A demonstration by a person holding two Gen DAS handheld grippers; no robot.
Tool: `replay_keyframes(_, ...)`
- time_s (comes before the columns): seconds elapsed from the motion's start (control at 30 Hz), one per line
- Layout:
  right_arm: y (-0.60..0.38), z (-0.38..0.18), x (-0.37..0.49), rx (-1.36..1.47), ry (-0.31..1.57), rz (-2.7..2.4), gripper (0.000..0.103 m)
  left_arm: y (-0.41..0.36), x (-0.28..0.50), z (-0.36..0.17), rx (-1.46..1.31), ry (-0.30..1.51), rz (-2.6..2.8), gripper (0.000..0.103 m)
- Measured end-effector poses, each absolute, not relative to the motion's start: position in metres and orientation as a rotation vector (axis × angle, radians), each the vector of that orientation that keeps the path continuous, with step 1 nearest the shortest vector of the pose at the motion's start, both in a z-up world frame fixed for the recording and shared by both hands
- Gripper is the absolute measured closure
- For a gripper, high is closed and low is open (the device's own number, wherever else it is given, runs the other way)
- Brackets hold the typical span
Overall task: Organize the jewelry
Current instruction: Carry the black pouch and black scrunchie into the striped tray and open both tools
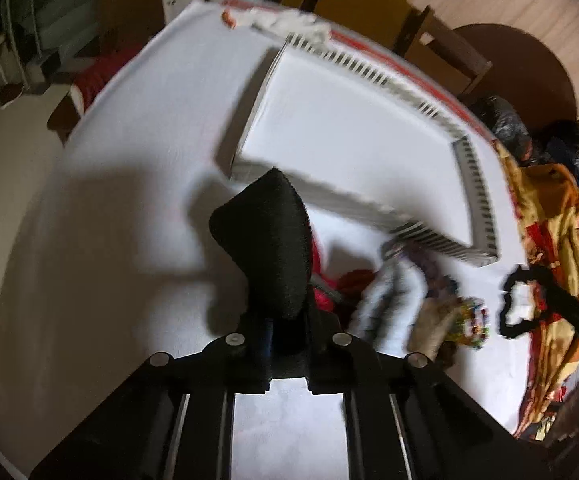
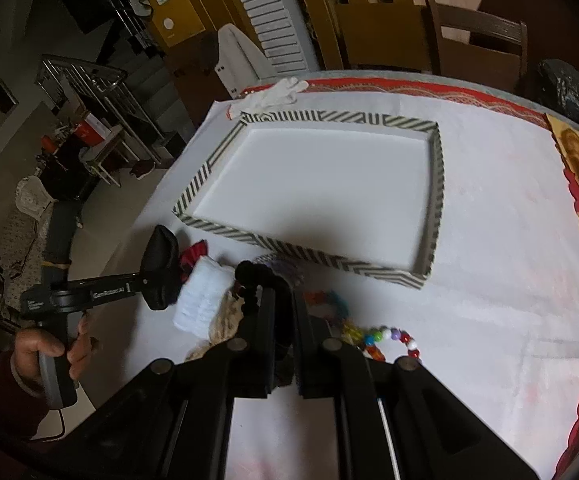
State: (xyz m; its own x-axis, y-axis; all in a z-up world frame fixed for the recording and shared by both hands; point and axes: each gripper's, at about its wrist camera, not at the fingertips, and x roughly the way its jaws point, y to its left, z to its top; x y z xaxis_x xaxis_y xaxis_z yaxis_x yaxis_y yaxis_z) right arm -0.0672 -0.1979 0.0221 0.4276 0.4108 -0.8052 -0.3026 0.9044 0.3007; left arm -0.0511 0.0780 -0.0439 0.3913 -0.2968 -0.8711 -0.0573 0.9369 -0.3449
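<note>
Jewelry lies in a small pile [image 2: 225, 300] on the white tablecloth [image 2: 489, 280], right under the right claw [image 2: 281, 292]. That claw is squeezed tight on a black beaded bracelet [image 2: 255, 276] — the loop hangs off its tips, above the pile. A colorful bead bracelet [image 2: 389, 338] sits just to its right. The striped tray [image 2: 309, 258] waits beyond both claws, with a white floor. The left claw [image 2: 161, 268] — held in a hand [image 2: 45, 354] — is pinched together just left of the pile, with nothing seen between its tips.
</note>
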Motion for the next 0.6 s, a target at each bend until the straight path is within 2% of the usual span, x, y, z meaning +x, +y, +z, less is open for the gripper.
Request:
replay_keyframes(0.27, -0.184, 0.043, -0.047, 0.12, 0.988, 0.441, 0.096, 0.07, -0.029, 0.01, -0.25, 1.077, -0.159, 0.1)
replay_keyframes(0.6, -0.164, 0.048, -0.013, 0.131, 0.968, 0.414, 0.096, 0.055, -0.001, 0.019, -0.16, 1.04, -0.136, 0.1)
